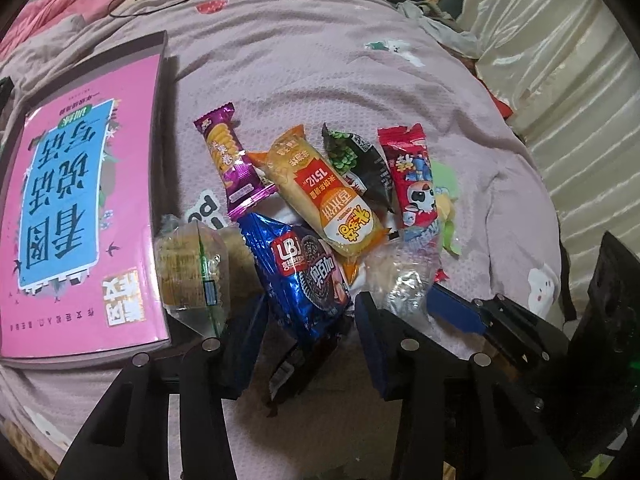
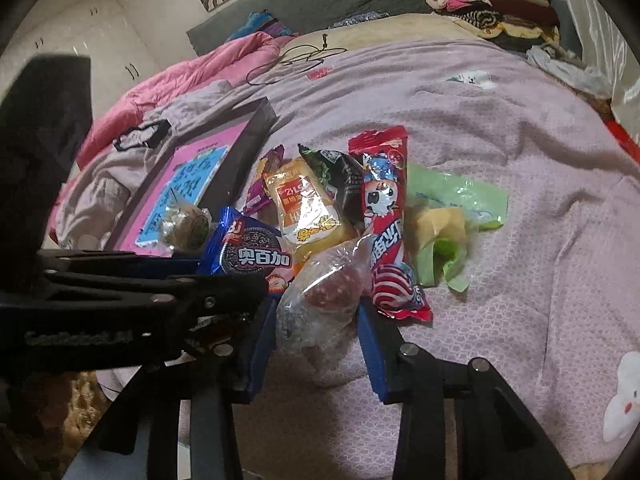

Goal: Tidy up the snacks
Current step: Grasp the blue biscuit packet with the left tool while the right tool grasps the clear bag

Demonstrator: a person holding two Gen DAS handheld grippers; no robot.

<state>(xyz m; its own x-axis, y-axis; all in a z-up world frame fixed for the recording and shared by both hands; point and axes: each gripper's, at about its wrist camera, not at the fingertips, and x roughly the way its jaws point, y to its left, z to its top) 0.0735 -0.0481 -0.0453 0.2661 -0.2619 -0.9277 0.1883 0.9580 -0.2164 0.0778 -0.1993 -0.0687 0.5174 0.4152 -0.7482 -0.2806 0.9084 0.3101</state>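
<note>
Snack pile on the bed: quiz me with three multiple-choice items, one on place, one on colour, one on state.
1. In the left wrist view, the pink book lies: A left of the pile; B on it; C right of it.
2. The packet between the left hand-held gripper fingers is: A green; B blue; C white.
3. The yellow packet: A stands upright; B hangs from a gripper; C lies flat.
Key: A, book at the picture's left; B, blue foil shows; C, it rests on other packets.
</note>
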